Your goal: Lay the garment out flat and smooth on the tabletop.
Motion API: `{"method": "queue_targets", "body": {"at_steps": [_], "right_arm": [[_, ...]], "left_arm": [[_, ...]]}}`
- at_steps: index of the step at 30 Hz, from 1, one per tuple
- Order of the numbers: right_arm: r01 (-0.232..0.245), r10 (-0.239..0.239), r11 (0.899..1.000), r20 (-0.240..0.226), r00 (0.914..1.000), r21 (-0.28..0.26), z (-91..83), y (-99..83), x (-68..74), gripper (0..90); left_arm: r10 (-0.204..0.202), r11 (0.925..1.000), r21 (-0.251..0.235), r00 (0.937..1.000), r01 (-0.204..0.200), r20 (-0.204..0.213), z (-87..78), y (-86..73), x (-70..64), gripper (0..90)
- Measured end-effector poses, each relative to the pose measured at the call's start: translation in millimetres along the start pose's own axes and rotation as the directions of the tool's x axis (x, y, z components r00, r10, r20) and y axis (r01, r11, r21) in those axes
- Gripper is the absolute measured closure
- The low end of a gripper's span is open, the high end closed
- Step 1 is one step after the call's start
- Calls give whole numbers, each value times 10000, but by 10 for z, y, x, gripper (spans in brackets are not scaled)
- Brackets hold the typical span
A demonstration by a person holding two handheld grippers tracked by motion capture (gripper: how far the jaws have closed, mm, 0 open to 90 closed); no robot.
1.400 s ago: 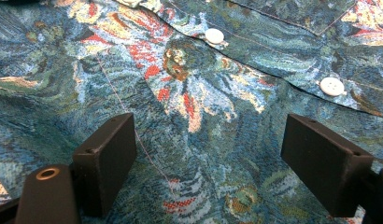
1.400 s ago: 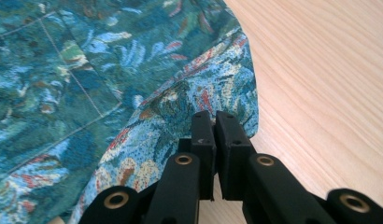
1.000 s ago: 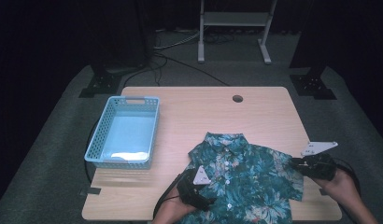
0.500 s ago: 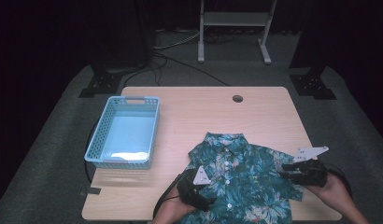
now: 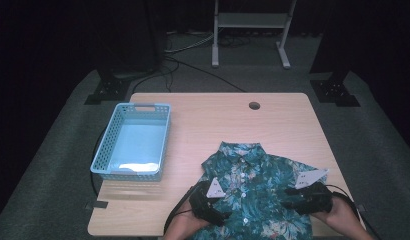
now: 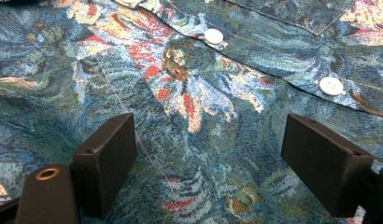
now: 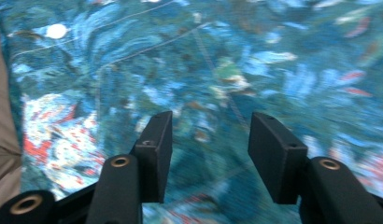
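High view: a teal short-sleeved shirt with a floral print and white buttons [image 5: 255, 192] lies spread flat, collar pointing away from the person, on the near right part of the light wooden table [image 5: 218, 122]. Its lower hem reaches the near table edge. A light blue perforated plastic basket [image 5: 133, 141] stands on the left part of the table, well apart from the shirt. A round cable hole [image 5: 254, 105] sits near the far edge of the table.

The left gripper [image 5: 209, 206] rests over the shirt's lower left area, a grey three-cornered plate on top, with a black cable trailing off the near edge. The right gripper [image 5: 308, 196] sits over the shirt's right side, beside the right sleeve.

Left gripper view: the left gripper [image 6: 227, 163] has its two black jaws set wide apart, with nothing between them. They stand directly above the shirt fabric, close to the buttoned front placket; two white buttons [image 6: 330, 86] show beyond the jaws.

Right gripper view: the right gripper [image 7: 210, 149] has its jaws parted to a moderate width, gripping nothing, poised just over the printed fabric. This picture is blurred, so contact with the cloth cannot be determined.
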State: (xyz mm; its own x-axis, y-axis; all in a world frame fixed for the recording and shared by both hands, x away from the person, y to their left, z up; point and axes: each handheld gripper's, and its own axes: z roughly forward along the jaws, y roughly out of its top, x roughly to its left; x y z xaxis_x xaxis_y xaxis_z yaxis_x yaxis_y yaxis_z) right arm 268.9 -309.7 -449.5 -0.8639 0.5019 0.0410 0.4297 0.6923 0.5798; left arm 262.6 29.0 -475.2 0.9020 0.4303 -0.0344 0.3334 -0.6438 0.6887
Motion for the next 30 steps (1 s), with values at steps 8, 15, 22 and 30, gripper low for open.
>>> {"method": "queue_targets", "body": {"at_steps": [8, 15, 22, 30], "right_arm": [[449, -448, 9990, -19, 9990, 24, 139, 18, 177, 460], [411, -411, 9989, 25, 9992, -211, 184, -39, 209, 425], [400, -386, 9958, 178, 9991, -828, 200, -124, 250, 368], [465, -456, 9910, 105, 9989, -1259, 198, -188, 239, 370]], "left_arm": [[-65, 10000, 16, 9997, 65, 246, 12, 3, 2, 111], [-68, 10000, 13, 9993, 67, 362, 22, 3, -2, 78], [-120, 9998, 167, 9982, 111, 594, 16, 18, 10, 52], [-35, 9990, 440, 9999, 29, 127, -5, 70, 76, 136]]}}
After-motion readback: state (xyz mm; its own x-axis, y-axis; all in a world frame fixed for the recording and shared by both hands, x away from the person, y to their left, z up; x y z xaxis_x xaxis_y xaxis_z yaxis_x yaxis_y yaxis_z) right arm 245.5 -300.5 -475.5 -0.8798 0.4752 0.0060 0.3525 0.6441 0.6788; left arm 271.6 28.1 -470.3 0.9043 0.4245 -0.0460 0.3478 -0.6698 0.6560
